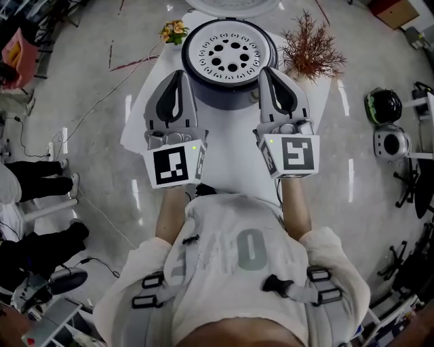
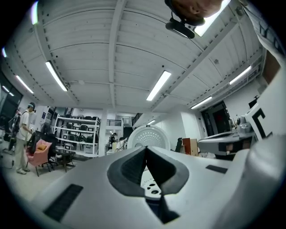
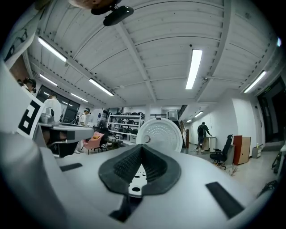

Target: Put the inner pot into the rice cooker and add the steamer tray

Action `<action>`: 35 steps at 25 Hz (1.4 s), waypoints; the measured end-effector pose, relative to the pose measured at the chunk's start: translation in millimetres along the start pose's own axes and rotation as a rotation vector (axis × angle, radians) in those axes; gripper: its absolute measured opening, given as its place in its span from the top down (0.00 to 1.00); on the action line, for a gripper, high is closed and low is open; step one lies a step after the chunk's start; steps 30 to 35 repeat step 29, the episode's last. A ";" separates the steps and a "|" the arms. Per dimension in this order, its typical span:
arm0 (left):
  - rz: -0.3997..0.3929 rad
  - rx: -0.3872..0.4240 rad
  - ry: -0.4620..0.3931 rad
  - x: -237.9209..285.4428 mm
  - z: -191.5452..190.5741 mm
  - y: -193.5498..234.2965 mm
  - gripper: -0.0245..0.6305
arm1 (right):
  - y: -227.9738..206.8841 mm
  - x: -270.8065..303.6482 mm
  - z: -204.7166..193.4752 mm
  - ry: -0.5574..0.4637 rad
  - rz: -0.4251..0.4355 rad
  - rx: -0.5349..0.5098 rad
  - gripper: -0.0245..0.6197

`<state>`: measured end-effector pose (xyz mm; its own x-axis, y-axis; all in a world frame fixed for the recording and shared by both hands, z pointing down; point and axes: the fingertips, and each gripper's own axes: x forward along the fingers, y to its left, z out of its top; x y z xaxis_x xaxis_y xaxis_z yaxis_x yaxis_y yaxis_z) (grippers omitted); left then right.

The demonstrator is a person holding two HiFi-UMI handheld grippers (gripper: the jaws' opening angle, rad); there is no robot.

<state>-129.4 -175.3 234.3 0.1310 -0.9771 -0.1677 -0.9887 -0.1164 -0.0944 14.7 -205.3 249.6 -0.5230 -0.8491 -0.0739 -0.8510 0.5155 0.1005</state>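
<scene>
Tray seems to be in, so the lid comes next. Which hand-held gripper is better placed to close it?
Right, but barely. The left hand-held gripper and right hand-held gripper are both shut, empty, flanking the rice cooker; the open lid stands behind it, and the right's tip looks slightly nearer.

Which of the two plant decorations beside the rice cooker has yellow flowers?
The small bunch at the rice cooker's upper left; the other, at its right, is a bare reddish-brown sprig.

Bright ceiling tubes (image 2: 158, 85) light evenly (edges fisheye-warped).
</scene>
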 end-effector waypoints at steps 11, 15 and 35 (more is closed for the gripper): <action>-0.003 -0.017 0.095 -19.7 -44.7 10.4 0.93 | 11.4 -30.4 -68.6 0.194 0.006 0.070 0.95; -0.019 -0.030 0.096 -18.8 -48.8 9.6 0.93 | 11.4 -31.2 -69.7 0.197 0.002 0.071 0.95; -0.022 -0.041 0.110 -17.1 -52.3 12.7 0.93 | 6.8 -30.1 -71.9 0.198 0.003 0.077 0.95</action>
